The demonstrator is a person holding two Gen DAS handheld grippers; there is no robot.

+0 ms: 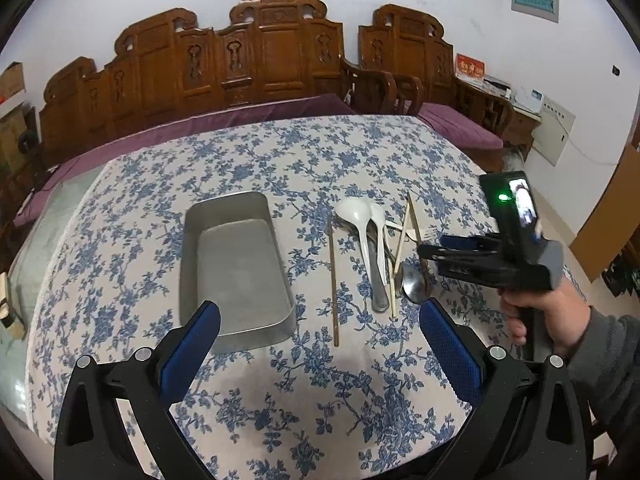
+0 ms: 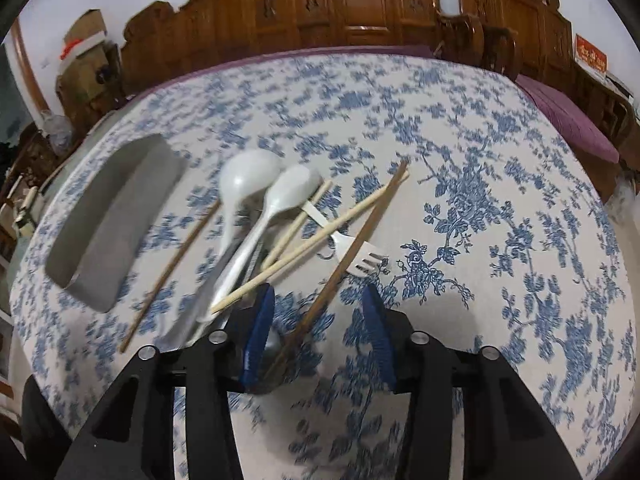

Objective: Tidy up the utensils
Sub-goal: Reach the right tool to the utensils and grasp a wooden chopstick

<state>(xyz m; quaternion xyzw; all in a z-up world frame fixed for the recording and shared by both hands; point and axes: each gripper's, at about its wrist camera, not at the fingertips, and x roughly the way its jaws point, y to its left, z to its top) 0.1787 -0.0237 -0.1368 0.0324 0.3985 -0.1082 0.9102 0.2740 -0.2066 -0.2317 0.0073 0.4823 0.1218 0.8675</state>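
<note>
An empty metal tray [image 1: 236, 264] [image 2: 108, 216] stands on the floral cloth. To its right lies a heap of utensils: two white spoons [image 1: 352, 212] [image 2: 248, 172], a metal spoon [image 1: 414, 284], pale chopsticks [image 2: 320, 236] and a white fork [image 2: 360, 256]. A lone brown chopstick [image 1: 333, 280] lies between the tray and the heap. My left gripper [image 1: 320, 312] hangs open over the cloth in front of the tray, holding nothing. My right gripper [image 2: 318, 292] [image 1: 426, 251] is low over the heap's near end. A dark chopstick [image 2: 379, 204] runs between its fingers, and the pads stand apart from it.
The floral tablecloth [image 1: 320, 392] covers the table to its far edge. A carved wooden bench [image 1: 260, 64] with purple cushions stands behind it. A person's hand [image 1: 548, 312] in a grey sleeve holds the right gripper at the table's right side.
</note>
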